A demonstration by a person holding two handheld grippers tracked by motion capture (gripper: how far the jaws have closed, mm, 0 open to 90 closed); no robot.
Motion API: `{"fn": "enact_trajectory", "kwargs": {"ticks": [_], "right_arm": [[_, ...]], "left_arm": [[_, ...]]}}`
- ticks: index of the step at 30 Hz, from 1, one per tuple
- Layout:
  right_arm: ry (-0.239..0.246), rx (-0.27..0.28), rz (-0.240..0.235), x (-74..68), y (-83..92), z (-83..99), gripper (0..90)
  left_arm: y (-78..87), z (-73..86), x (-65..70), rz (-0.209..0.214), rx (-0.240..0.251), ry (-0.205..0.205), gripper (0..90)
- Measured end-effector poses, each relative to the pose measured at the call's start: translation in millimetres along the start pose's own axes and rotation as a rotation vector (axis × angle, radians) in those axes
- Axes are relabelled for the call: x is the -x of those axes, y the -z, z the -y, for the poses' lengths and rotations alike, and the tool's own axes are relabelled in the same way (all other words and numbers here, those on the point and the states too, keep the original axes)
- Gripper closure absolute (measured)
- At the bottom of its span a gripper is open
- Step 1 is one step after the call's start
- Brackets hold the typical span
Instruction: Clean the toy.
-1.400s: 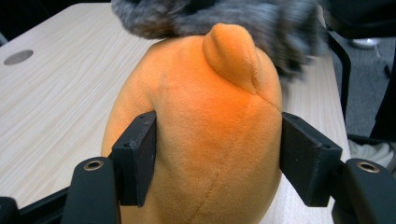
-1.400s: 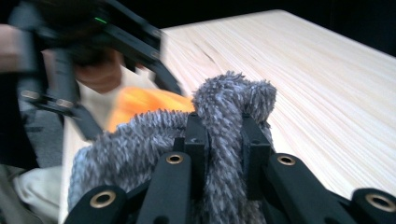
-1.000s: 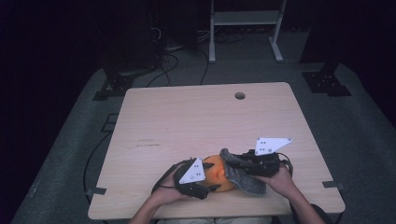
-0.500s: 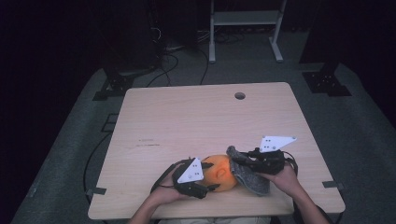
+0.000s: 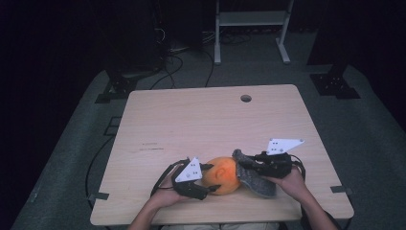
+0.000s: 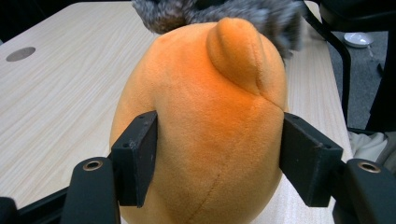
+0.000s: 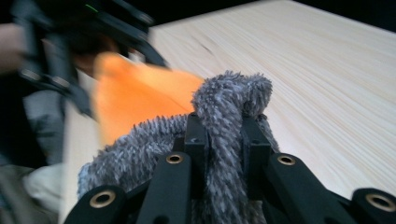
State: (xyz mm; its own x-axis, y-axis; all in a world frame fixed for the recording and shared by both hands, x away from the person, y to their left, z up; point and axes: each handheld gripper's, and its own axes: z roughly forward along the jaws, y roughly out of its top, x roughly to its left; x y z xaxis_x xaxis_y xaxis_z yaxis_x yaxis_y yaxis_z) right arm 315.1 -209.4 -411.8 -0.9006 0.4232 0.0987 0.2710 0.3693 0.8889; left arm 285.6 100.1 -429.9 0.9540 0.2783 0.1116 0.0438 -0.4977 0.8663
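near the table's (image 5: 201, 120) front edge, the left gripper (image 5: 203, 179) is clamped across the sides of the orange plush (image 5: 221, 173), its pads pressing into the fabric. the plush looks light and soft, so it should dent under the jaws rather than slip; its broad middle is the sure hold, not the small ear. just right, touching it, lies the grey sock (image 5: 253, 176), fuzzy and limp. the right gripper (image 7: 223, 135) is pinched tight on a fold of its edge, which looks the best hold for stretching it.
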Motion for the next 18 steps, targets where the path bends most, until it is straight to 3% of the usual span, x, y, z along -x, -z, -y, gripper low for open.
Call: {"fn": "enact_trajectory", "kwargs": {"ticks": [2,5,6,8,9,15,18], "right_arm": [[-0.029,0.002,0.008,4.4,3.0,3.6,76.3],[-0.021,0.040,-0.026,-1.4,4.6,-1.4,76.2],[0.002,0.043,-0.037,-4.9,2.6,-4.5,76.3],[0.011,0.019,-0.031,-4.9,-3.0,-4.3,76.3],[-0.008,0.019,-0.035,-1.8,-4.2,-2.1,76.4],[-0.034,-0.039,0.033,9.7,-0.1,8.0,76.3],[-0.032,-0.009,0.017,5.7,3.4,4.2,76.3]], "left_arm": [[0.1,0.7,-0.9,0.005,0.004,0.003,33.5],[-0.3,0.8,-1.1,0.005,0.006,0.002,33.6],[-0.2,0.9,-1.3,0.006,0.005,0.002,33.6],[0.7,1.2,-2.5,0.002,0.004,0.006,33.5],[1.1,1.5,-3.3,0.002,0.005,0.011,33.6],[3.2,3.5,-6.2,0.005,0.013,0.026,33.6],[3.7,4.1,-7.3,0.006,0.014,0.029,33.7]]}}
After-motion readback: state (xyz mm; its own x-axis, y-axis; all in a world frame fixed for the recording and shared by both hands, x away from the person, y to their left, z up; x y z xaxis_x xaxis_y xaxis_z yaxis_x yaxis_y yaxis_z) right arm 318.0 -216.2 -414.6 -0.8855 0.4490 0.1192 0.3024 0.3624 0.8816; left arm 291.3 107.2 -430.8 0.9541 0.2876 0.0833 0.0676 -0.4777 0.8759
